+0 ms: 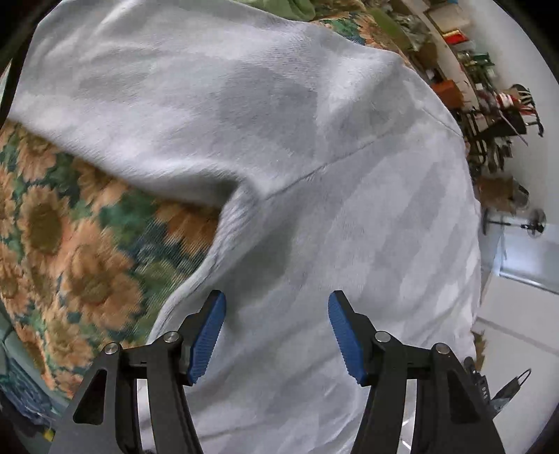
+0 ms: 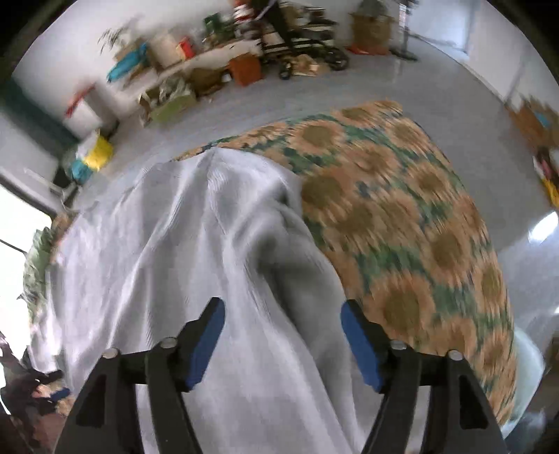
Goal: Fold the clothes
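Observation:
A pale grey-white garment point(image 1: 279, 146) lies spread over a sunflower-print cover point(image 1: 70, 244); a seam runs diagonally across it and a folded edge bunches at its left. My left gripper point(image 1: 276, 304) hovers just above the cloth, its blue pads wide apart and nothing pinched between them. In the right wrist view the same garment point(image 2: 181, 237) lies in long wrinkles, its right edge meeting the sunflower cover point(image 2: 419, 227). My right gripper point(image 2: 282, 312) is open over a raised fold, and the pads do not press on the cloth.
A green cloth point(image 1: 297, 8) lies beyond the garment's far edge. Shelves and boxes of clutter point(image 2: 195, 70) line the far wall, with a wheeled frame point(image 2: 307, 45) beside them. Grey floor point(image 2: 384, 80) surrounds the covered surface. A fan stand point(image 1: 524, 223) stands at right.

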Motion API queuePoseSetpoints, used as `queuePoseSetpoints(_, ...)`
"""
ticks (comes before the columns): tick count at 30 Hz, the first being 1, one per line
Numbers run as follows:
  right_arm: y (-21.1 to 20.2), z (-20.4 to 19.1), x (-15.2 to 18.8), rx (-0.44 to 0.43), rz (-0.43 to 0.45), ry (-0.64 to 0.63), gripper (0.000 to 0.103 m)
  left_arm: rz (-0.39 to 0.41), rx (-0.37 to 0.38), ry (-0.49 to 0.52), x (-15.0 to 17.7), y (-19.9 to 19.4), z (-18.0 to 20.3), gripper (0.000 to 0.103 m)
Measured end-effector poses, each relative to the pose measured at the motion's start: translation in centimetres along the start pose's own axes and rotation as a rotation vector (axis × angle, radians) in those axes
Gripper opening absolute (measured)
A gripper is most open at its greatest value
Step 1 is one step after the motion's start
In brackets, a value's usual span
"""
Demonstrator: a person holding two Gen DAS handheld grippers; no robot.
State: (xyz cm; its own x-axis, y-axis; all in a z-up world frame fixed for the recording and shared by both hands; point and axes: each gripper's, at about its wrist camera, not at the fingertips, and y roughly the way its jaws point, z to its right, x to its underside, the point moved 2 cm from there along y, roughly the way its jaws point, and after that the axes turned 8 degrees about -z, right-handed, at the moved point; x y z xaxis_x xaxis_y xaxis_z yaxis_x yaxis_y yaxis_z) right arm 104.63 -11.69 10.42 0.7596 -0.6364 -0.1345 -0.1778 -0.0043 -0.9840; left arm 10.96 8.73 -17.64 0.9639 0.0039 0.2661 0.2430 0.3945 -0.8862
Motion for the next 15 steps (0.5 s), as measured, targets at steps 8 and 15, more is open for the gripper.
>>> queuePoseSetpoints(8, -1.2, 4.0, 5.5, 0.118, -0.002, -0.05, 0.011, 0.224, -0.172, -0.031, -1.8, -2.7, -1.2, 0.0)
queuePoseSetpoints(15, -2.7, 13.0, 12.8, 0.09, -0.025, 0.112, 0.015, 0.101, -0.117, -0.027, -2.8, -2.6, -2.2, 0.0)
